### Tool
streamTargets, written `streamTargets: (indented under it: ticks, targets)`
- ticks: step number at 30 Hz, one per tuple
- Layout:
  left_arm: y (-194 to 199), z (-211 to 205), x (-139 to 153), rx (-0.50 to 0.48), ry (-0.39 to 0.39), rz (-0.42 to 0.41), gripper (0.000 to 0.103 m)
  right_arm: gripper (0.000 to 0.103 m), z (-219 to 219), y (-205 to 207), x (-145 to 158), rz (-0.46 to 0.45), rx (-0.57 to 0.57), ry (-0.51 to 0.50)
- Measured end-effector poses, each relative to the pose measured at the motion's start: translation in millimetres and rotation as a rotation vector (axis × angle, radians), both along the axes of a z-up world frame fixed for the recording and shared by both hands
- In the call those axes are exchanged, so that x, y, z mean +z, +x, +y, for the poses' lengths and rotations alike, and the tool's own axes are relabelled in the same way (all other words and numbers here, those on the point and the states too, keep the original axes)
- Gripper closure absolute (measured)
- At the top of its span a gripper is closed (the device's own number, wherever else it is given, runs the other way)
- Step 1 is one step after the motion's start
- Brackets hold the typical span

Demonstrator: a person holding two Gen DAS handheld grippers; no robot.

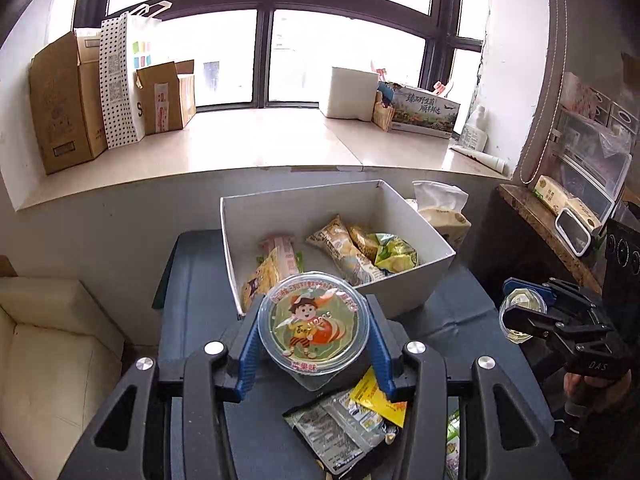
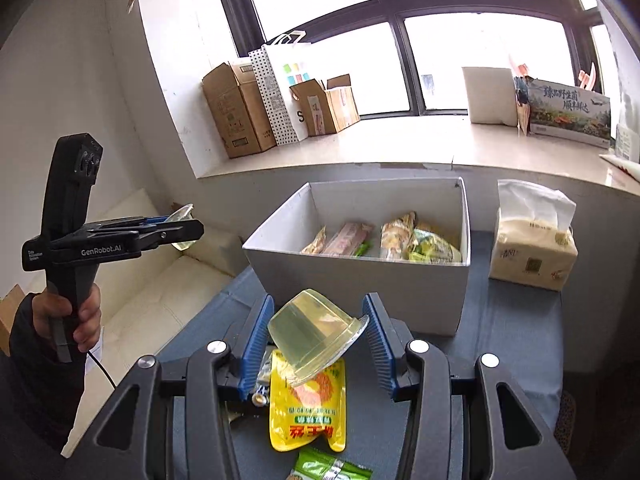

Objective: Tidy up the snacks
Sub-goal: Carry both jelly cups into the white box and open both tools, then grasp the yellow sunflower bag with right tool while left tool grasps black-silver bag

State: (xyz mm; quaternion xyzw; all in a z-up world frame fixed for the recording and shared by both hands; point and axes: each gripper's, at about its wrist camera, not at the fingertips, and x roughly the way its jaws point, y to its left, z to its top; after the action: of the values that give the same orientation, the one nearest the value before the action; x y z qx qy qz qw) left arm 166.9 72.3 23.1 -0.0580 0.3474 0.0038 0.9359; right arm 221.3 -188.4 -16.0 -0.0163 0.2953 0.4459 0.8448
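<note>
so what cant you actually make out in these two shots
- Left wrist view: part of the packets on the table lies behind the left gripper and its jelly cup.
- Right wrist view: the white box front wall hides its floor and the lower ends of the snacks inside.
- Right wrist view: the green packet is cut off by the bottom edge.
- Both views: outside the window is blown out white.
</note>
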Motion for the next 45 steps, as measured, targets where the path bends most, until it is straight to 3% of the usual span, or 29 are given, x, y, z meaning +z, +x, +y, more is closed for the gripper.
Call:
streamTargets:
  ticks: [7, 14, 15, 16, 17, 18, 22, 27, 32, 39, 45]
  targets:
    - [91, 17, -2, 0.017, 0.031, 0.028, 0.052, 0.052, 35, 68, 25, 0.025, -0.066, -0.037]
    - [175, 42, -38, 0.043, 0.023, 0.119, 0.052, 0.051, 74, 136, 13, 0.066, -0.127, -0.092]
    - [183, 44, -44, 0.037, 0.019, 0.135, 0.046, 0.048, 78, 144, 11, 0.068, -0.135, -0.096]
    - [190, 45, -50, 0.035, 0.013, 0.158, 0.024, 0.023, 82, 151, 9, 0.070, -0.148, -0.106]
    - [194, 46, -56, 0.044, 0.017, 0.173, 0.011, 0.000, 84, 157, 6, 0.076, -0.173, -0.120]
    - [194, 47, -59, 0.046, 0.025, 0.169, 0.000, 0.000, 84, 160, 5, 0.078, -0.209, -0.121]
    - [181, 46, -59, 0.021, 0.015, 0.141, 0.000, 0.000, 69, 163, 7, 0.106, -0.242, -0.069]
    - [166, 45, -55, 0.021, 0.021, 0.121, 0.000, 0.000, 53, 149, 11, 0.079, -0.256, -0.048]
    - [146, 33, -42, 0.001, 0.025, 0.084, 0.000, 0.000, 43, 127, 18, 0.070, -0.220, -0.026]
    - [89, 7, -13, -0.029, 0.069, 0.027, 0.000, 0.000, 16, 65, 25, 0.035, -0.143, -0.002]
    - [20, 0, -7, -0.041, 0.014, -0.019, 0.000, 0.000, -8, -3, 0, 0.018, -0.094, -0.034]
